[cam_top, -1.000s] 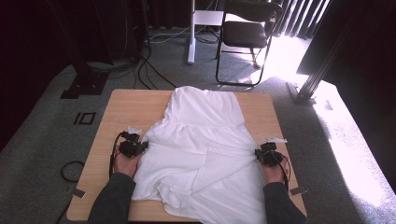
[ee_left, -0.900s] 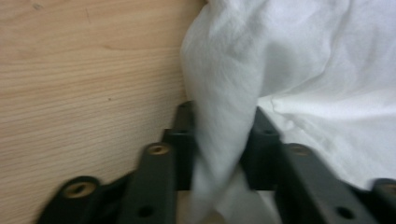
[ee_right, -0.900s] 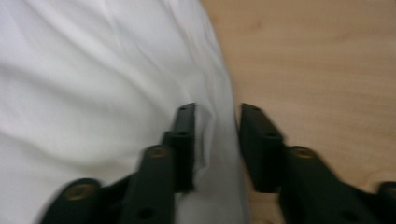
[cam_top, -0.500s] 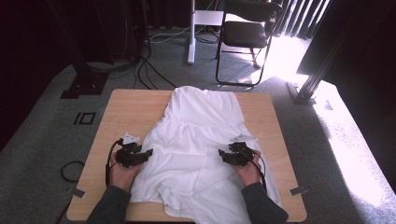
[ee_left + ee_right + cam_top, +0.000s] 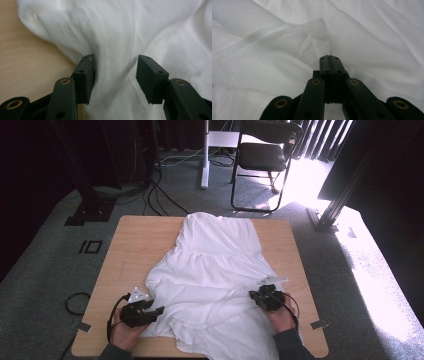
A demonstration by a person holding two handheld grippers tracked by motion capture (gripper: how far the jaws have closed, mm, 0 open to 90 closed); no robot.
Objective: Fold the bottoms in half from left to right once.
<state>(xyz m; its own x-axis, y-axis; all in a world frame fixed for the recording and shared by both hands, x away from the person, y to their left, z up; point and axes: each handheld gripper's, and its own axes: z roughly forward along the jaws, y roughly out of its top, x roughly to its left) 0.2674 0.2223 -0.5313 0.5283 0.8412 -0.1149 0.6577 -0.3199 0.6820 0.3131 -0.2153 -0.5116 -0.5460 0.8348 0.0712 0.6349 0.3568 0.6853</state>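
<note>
Your right tool (image 5: 329,58) has just closed, seemingly pinching a fold of the dress (image 5: 215,270); your left tool (image 5: 115,72) has moved down the desk (image 5: 130,245), jaws apart around cloth, gripping nothing.

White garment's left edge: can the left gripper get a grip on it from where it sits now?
Probably yes. The left gripper has its jaws open with the white garment lying right between them at the edge beside the bare table; nothing blocks it.

white garment (image 5: 215,270) hem cut off below, folds blurred
</note>
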